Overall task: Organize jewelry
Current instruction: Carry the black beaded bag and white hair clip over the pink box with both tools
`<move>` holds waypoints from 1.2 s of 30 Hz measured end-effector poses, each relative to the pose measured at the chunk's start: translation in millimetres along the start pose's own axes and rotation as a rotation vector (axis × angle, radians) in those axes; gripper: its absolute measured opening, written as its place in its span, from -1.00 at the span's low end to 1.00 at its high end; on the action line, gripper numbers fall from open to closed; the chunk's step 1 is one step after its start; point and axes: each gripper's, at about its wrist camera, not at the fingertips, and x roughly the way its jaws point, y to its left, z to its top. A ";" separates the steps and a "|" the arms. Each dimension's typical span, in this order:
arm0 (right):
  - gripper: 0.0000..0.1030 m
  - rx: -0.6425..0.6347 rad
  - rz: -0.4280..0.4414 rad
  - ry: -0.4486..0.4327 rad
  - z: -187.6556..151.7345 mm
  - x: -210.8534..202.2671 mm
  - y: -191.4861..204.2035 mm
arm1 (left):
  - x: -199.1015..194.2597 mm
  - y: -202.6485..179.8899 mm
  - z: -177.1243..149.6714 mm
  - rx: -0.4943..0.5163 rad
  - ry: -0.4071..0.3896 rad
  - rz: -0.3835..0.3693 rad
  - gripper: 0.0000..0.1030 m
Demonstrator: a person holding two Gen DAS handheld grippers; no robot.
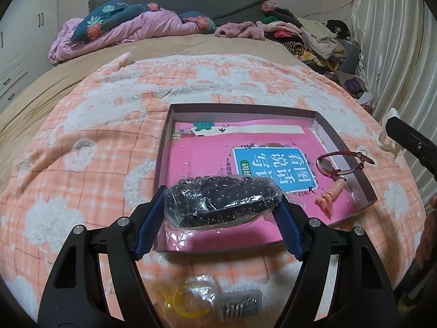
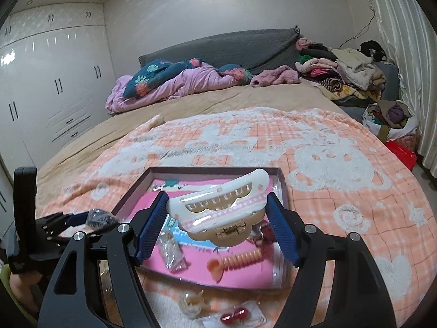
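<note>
My left gripper (image 1: 222,199) is shut on a clear bag of dark beads (image 1: 218,205), which hangs over the near left part of a shallow box (image 1: 245,106) lined with a pink book cover. My right gripper (image 2: 217,199) is shut on a white hair claw (image 2: 218,207) above the same box (image 2: 213,168). Inside the box lie a red wristwatch (image 1: 341,161), a peach spiral hair tie (image 2: 237,259) and a small clear bag (image 2: 172,251). The bead bag (image 2: 102,216) also shows at the left of the right wrist view.
The box sits on an orange and white blanket (image 2: 341,191) on a bed. In front of the box lie a yellow ring in a bag (image 1: 191,300), a spring clip (image 1: 240,306), a cream hair piece (image 2: 191,303) and red beads on a card (image 2: 235,317). Bedding and clothes are piled at the far end.
</note>
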 end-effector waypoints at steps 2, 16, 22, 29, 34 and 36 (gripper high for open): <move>0.39 -0.016 -0.011 0.001 -4.5 2.9 1.0 | 5.7 -0.6 1.5 -0.002 0.007 0.007 0.29; 0.39 0.057 -0.084 0.042 -29.0 22.5 -30.4 | 31.3 -4.4 -0.6 -0.011 0.056 0.044 0.29; 0.39 0.057 -0.094 0.051 -35.6 33.4 -35.7 | 36.8 -8.9 -0.9 -0.003 0.069 0.047 0.30; 0.39 0.061 -0.089 0.052 -36.1 36.2 -38.3 | 39.4 -10.6 -2.6 0.001 0.080 0.052 0.30; 0.40 0.075 -0.082 0.073 -37.7 39.7 -40.2 | 42.0 -8.6 -5.0 -0.003 0.089 0.054 0.30; 0.40 0.078 -0.077 0.088 -39.0 41.7 -40.3 | 42.8 -7.7 -6.1 -0.003 0.092 0.055 0.30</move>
